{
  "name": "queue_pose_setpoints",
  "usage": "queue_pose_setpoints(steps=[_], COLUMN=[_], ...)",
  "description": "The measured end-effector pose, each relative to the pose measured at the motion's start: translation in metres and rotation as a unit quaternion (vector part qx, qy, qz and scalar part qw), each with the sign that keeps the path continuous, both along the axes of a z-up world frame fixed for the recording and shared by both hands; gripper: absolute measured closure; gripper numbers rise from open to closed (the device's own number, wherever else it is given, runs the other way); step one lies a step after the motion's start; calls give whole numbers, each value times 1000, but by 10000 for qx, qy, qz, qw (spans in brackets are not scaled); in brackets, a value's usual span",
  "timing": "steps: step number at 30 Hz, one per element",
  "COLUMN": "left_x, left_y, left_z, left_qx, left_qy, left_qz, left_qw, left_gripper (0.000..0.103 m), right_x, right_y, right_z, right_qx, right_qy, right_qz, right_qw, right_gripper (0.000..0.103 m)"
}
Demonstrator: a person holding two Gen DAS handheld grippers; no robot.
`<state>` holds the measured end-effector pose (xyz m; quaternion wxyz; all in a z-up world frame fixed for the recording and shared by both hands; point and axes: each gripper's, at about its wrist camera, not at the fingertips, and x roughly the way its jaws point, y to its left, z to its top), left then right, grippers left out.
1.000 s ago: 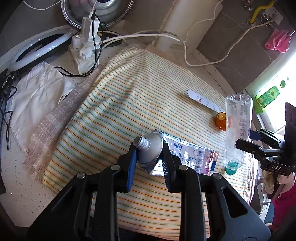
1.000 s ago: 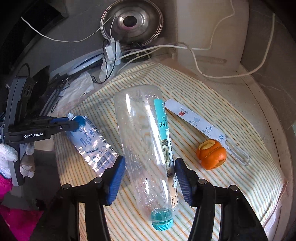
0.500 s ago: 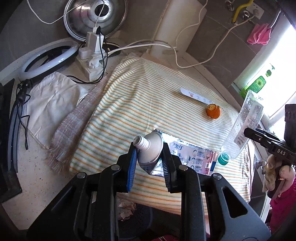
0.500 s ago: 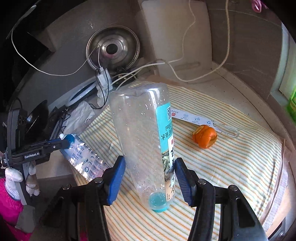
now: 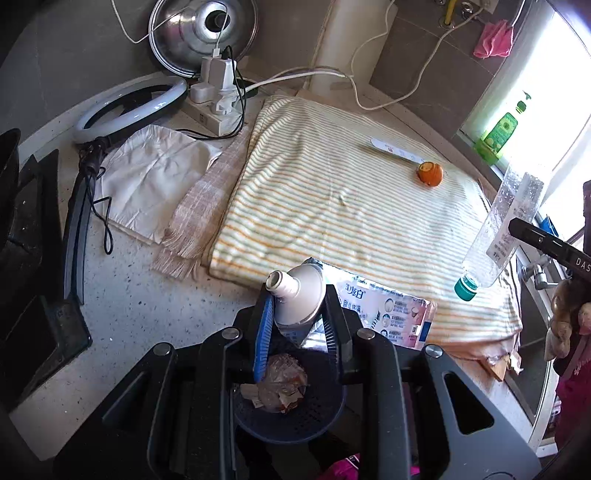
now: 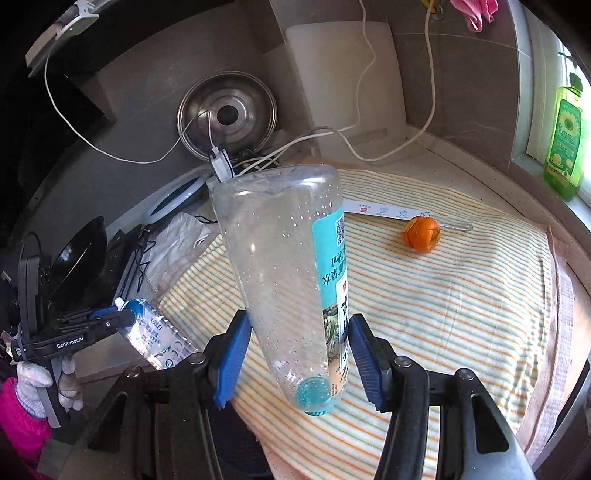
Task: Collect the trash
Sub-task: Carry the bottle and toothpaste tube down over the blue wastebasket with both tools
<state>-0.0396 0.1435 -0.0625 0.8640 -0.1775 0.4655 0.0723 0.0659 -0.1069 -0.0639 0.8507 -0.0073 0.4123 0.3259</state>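
Observation:
My left gripper [image 5: 297, 312] is shut on the neck end of a squeezed toothpaste tube [image 5: 373, 312], held over a dark mesh bin [image 5: 291, 413] that has crumpled wrappers in it. My right gripper [image 6: 297, 360] is shut on an empty clear plastic bottle [image 6: 284, 266] with a teal label, its teal cap pointing down. The bottle [image 5: 506, 229] also shows at the right of the left wrist view, above the cloth's front edge. An orange peel [image 6: 421, 234] and a long white wrapper [image 6: 388, 210] lie on the striped cloth [image 6: 443, 302].
A power strip [image 5: 216, 107] with plugs and cables, a ring light [image 5: 125, 107], a metal pot lid [image 5: 201, 31] and a white rag [image 5: 151, 173] sit at the back left. A green detergent bottle [image 6: 563, 140] stands on the windowsill. A gloved hand [image 6: 33, 380] holds the left gripper.
Both grippers have drawn back from the cloth toward its front edge, still holding the tube and the bottle. The bin has come into view under the left gripper. The bottle has tilted more upright.

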Motion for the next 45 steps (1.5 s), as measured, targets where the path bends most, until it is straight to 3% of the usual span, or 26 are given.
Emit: queue_pose_setpoints(steps=[11,20,45], left_x=[-48,-69,-53], left_y=[-6,-9,-41], left_z=[-16,-41,-132], left_qx=[239,420,1012], left_qy=[192,461,1342], left_qz=[-295,-444,-919], left_qw=[9991,9971,9815], left_gripper=[78,78,78], right_x=[-72,-116,-144], right_y=[17,32,80], right_z=[-9,-34,-150], right_qx=[234,203,-304], right_qy=[174,441,1072], right_qz=[6,26,-268], right_qw=[9996,9988,9934], right_gripper=[47,47,46])
